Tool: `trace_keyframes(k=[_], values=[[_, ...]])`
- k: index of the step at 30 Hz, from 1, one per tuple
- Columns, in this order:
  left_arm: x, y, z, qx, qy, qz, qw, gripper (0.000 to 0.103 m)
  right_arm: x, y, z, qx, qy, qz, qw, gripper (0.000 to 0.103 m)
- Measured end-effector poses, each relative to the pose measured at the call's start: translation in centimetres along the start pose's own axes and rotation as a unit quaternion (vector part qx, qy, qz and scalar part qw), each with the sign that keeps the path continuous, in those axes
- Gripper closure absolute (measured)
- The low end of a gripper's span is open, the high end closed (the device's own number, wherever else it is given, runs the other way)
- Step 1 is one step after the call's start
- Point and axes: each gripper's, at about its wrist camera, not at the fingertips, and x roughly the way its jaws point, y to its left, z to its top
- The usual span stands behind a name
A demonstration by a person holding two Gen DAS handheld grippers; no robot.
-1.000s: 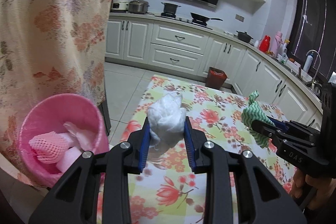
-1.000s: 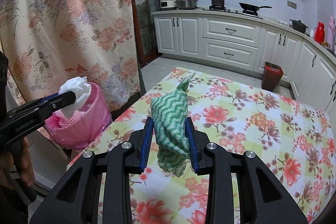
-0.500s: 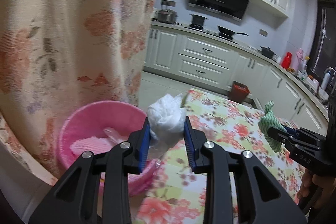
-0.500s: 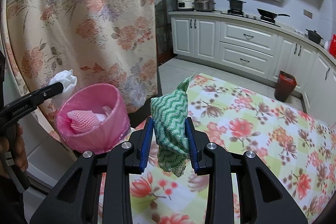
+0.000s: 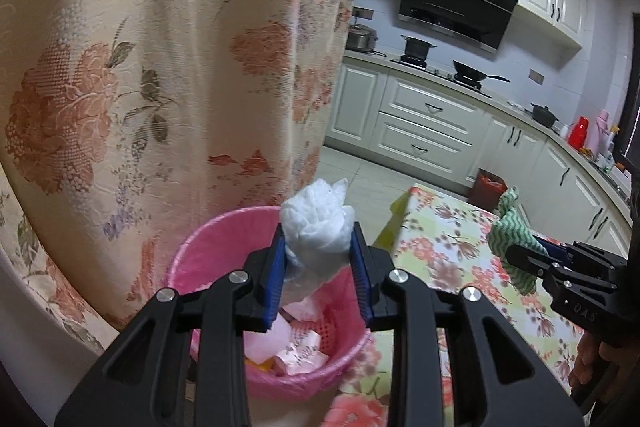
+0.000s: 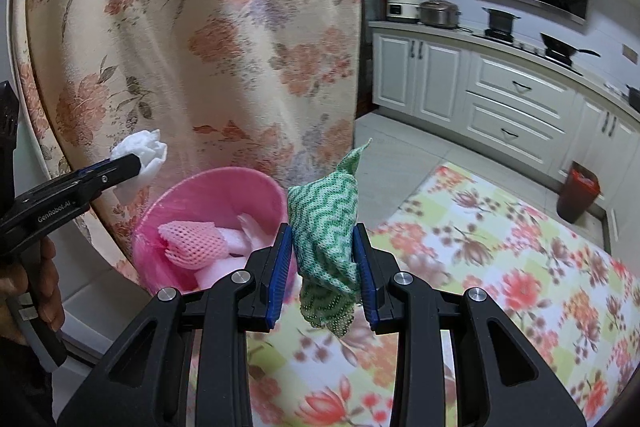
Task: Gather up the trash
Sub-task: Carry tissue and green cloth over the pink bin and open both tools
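A white tissue wad (image 5: pixel 316 223) is clamped in the left gripper (image 5: pixel 318 269) at frame centre, above the pink bin (image 5: pixel 200 255). A green cloth (image 6: pixel 326 231) is clamped in the right gripper (image 6: pixel 324 269), right of the bin.

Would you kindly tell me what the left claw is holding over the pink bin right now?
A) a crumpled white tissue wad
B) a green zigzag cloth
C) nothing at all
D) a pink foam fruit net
A: the left claw is shut on the white tissue wad above the pink bin; the green cloth is in the right claw, and the foam net already lies in the bin.
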Motion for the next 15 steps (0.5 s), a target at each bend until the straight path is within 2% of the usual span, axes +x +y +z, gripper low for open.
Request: trace_keyframes(k=[15], values=[[2.8,3.4,1.3,-0.022,0.007,0.028,0.9993,0.073,6.4,4.9,2.8,-0.033,0.027,0.046,0.998,0.072]])
